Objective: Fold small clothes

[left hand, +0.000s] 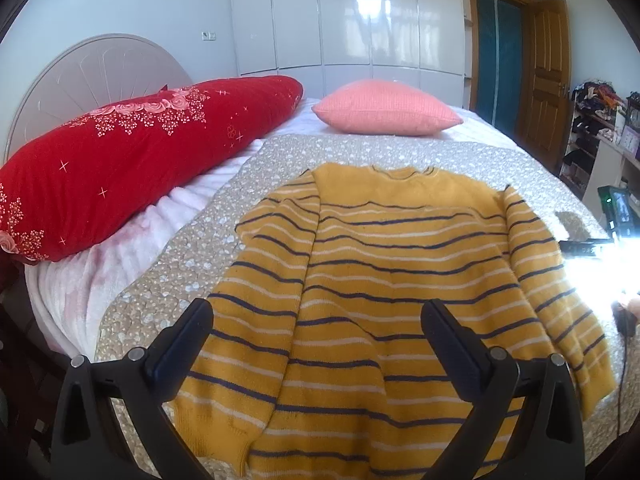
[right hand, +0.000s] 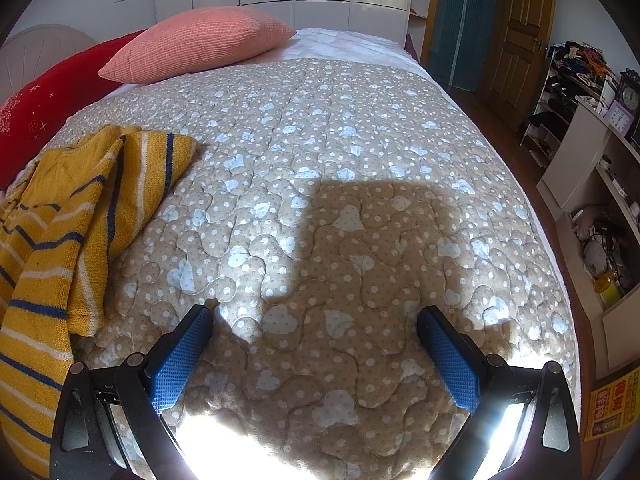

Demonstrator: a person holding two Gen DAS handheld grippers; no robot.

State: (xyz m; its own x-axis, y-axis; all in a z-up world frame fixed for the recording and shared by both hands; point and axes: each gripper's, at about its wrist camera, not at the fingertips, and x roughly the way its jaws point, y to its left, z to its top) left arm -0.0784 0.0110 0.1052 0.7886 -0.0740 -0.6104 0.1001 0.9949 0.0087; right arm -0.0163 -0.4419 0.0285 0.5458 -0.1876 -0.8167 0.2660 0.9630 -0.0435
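Observation:
A yellow sweater [left hand: 392,280] with dark blue and white stripes lies spread flat on the beige quilt [left hand: 192,248], neck away from me and both sleeves laid down along its sides. My left gripper [left hand: 318,316] hovers open over the sweater's lower half, holding nothing. In the right wrist view the sweater [right hand: 60,240] shows only at the left edge, one sleeve bunched there. My right gripper [right hand: 314,320] stands open over bare quilt [right hand: 340,160], to the right of the sweater, with nothing between its blue pads [right hand: 180,360].
A long red bolster [left hand: 120,152] and a pink pillow [left hand: 384,108] lie at the head of the bed. White wardrobes [left hand: 340,16] and a wooden door [left hand: 548,72] stand behind. Cluttered shelves [right hand: 600,200] line the right side beyond the bed's edge.

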